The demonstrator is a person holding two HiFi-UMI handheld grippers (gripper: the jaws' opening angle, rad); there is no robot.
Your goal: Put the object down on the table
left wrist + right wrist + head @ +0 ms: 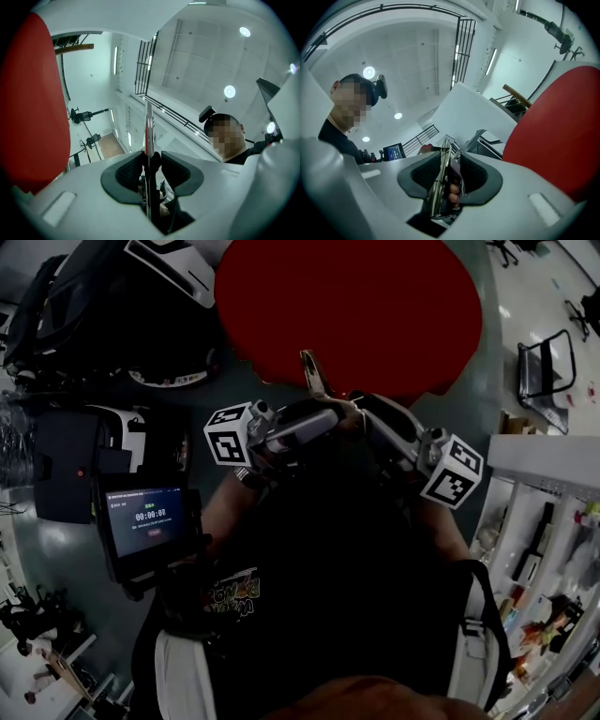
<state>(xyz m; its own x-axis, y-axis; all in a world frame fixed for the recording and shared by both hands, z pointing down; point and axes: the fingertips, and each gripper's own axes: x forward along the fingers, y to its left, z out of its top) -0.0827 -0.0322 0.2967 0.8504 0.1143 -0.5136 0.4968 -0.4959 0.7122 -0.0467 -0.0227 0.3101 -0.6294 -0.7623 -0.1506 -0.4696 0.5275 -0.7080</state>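
The metal object (148,136) is clamped edge-on in the closed left gripper (151,165), raised and not yet on the red table (347,296). The right gripper (451,171) stands open around it, not pressing. On one thin grip, pivoting or slipping before set-down is judged possible.

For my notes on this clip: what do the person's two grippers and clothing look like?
The left gripper and right gripper match: pale grey moulded bodies with dark, curved, textured pads lining the jaws. Each carries a white cube printed with black square markers, the left's and the right's. The person wears a dark top with a colourful printed graphic.
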